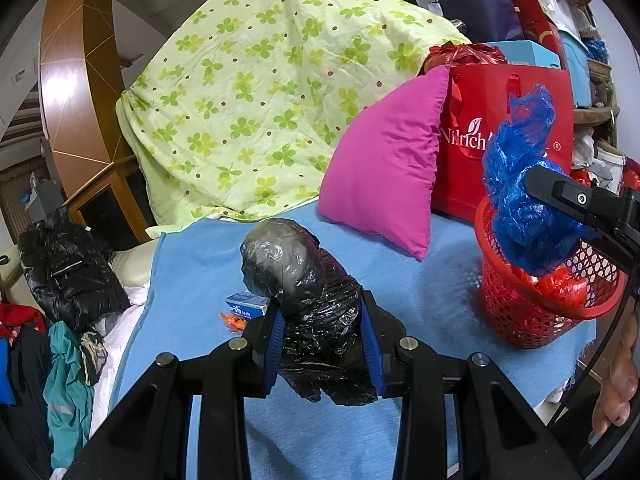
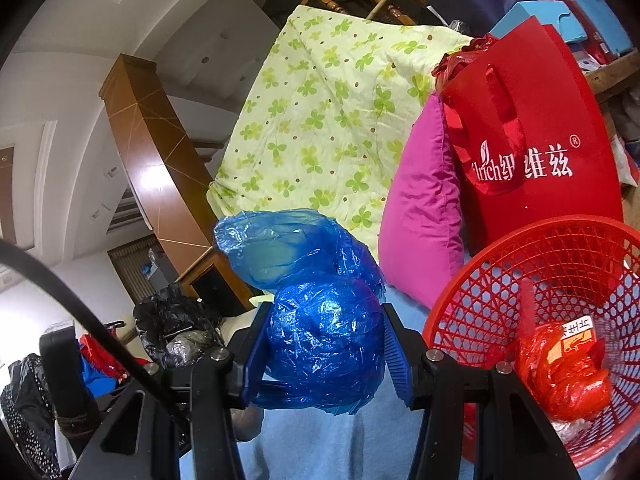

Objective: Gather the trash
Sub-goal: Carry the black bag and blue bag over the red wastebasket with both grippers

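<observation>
My left gripper (image 1: 323,338) is shut on a crumpled black plastic bag (image 1: 304,280) and holds it above the blue cloth (image 1: 400,280). My right gripper (image 2: 327,350) is shut on a crumpled blue plastic bag (image 2: 320,320); in the left wrist view this blue bag (image 1: 520,200) hangs just over the left rim of the red mesh basket (image 1: 536,312). The basket (image 2: 540,280) holds a red plastic bag (image 2: 560,376) and an orange packet. A small blue-white box (image 1: 246,305) and an orange scrap (image 1: 234,322) lie on the cloth behind the left fingers.
A pink pillow (image 1: 384,168), a red paper bag (image 1: 464,152) and a green clover quilt (image 1: 260,88) stand behind the cloth. A black bag (image 1: 64,268) and clothes lie off the left edge. A hand (image 1: 616,392) shows at the right.
</observation>
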